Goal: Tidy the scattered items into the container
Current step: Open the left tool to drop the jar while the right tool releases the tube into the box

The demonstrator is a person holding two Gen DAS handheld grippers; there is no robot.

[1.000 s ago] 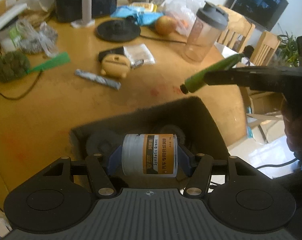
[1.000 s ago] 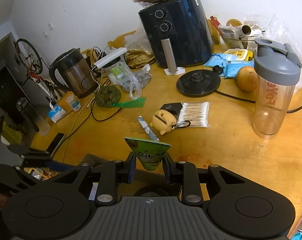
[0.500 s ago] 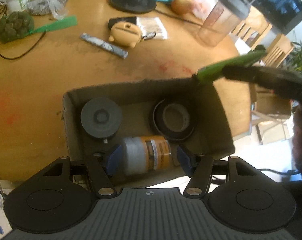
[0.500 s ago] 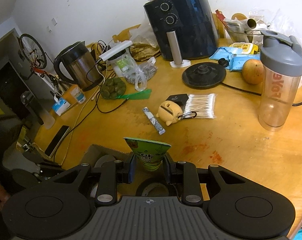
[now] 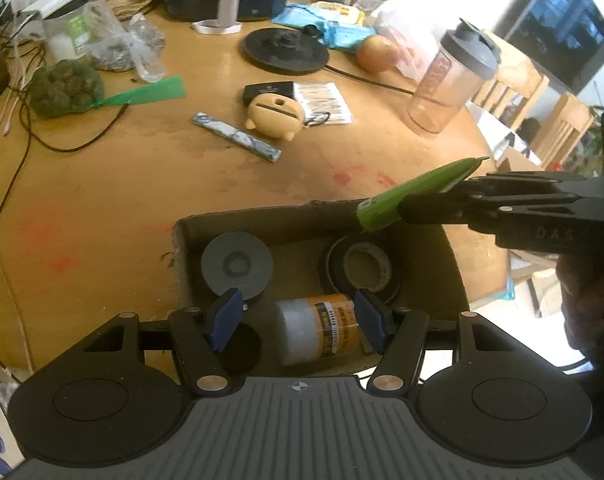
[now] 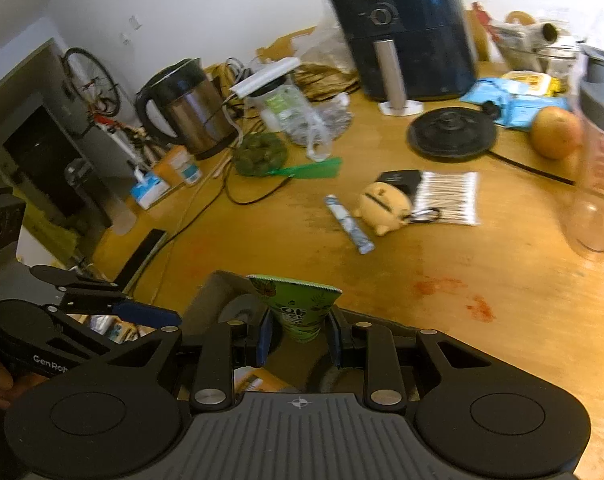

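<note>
Cardboard box (image 5: pixel 448 264), open-topped on the bench (image 5: pixel 101 184), directly below both of my hand-held grippers. Grease jar (image 5: pixel 318 330) on its side inside, long axis left-right, white cap leftward, between my left hand-held gripper's (image 5: pixel 297 326) wide-spread pads, apparently clear of both. My right hand-held gripper (image 6: pixel 299 332), over the box's right end, pinches a green tube (image 6: pixel 302 306), crimped end pointing ahead of the fingers.

The left gripper (image 5: pixel 297 326) hangs over the cardboard box (image 5: pixel 382 210), fingers spread apart. The right gripper (image 6: pixel 297 334) is above the box's rim, clamped on a green tube (image 6: pixel 297 304).
</note>
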